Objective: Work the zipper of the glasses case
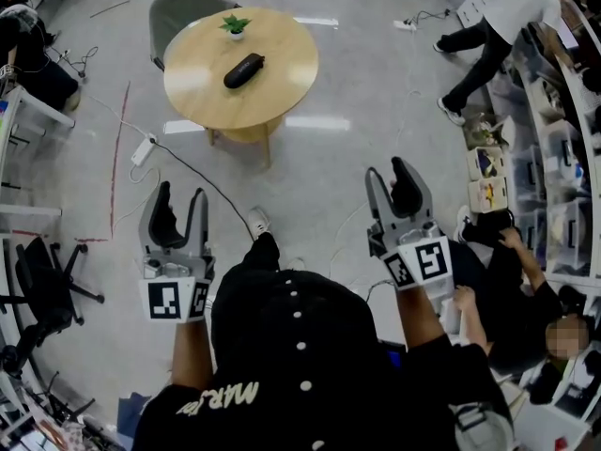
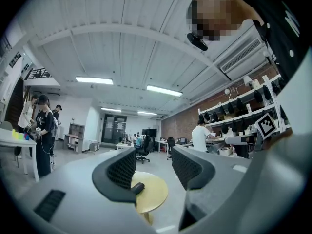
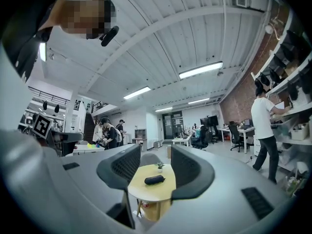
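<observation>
Lying untouched near the tabletop's centre, the glasses case awaited approach, judged the next need; left gripper and right gripper hung far off, jaws spread, empty.

Bright ceiling striplights – sharp, evenly lit views – fisheye-bent at edges.

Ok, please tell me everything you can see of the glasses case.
The glasses case is a dark, elongated case with rounded ends, apparently black. It lies flat and diagonal near the middle of the round wooden table, apart from the small potted plant. Only the table touches it. It is too small here to tell whether it is zipped shut.
</observation>
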`<state>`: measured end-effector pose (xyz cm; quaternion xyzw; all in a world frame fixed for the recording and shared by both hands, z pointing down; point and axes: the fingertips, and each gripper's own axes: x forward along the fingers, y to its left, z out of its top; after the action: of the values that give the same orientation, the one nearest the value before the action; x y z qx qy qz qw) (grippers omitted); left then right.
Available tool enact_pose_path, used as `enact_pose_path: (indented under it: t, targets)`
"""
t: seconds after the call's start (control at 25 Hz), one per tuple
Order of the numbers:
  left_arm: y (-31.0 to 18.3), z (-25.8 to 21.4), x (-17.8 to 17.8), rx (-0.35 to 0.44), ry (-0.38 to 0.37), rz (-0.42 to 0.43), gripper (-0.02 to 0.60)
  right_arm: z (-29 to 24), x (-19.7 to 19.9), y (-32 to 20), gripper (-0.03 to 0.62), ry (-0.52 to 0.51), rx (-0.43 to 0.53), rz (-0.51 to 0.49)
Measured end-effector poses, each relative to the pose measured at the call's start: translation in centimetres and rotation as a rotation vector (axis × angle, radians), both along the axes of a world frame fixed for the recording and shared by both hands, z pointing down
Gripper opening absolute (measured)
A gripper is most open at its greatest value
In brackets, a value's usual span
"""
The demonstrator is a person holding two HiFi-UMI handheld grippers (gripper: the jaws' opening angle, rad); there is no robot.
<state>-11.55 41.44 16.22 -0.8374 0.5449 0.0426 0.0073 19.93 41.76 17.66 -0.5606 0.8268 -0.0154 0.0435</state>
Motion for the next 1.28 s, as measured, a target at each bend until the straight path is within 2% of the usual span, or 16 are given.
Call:
enact_pose_path:
  t: [0.28,0.52,0.64,0.76,1.08,1.28]
  targets:
    - [-9.4,-0.9,-1.0,0.022,0.009,0.035,0.218,-1.3,-1.6,-9.1,0.186,0.014,0.015,0.019]
    - [-16.3,-1.0,-3.2,0.027,0.005,0.054,0.218,-2.0,-4.1,-15.9,0.184,0.024,0.028,0.030]
    - [-19.1,-0.5,-4.1,0.021,-0.050,0.083,0.219,-2.1,-5.0,-18.4,0.184,0.025,0.031,0.040]
    - [-21.4,0.0,-4.5,0.010,-0.068,0.100,0.219,-1.9,-5.3,-20.3,0.184,0.018,0.027,0.048]
    - [-26.6,1.9,-3.1,-0.049,-0.074,0.126,0.219,-0.2,-4.8,-25.6,0.183,-0.001,-0.015,0.034]
    - [-31.7,2.4,-1.4,-0.062,-0.081,0.116,0.219,0.4,-3.7,-31.6,0.183,-0.006,-0.018,0.001]
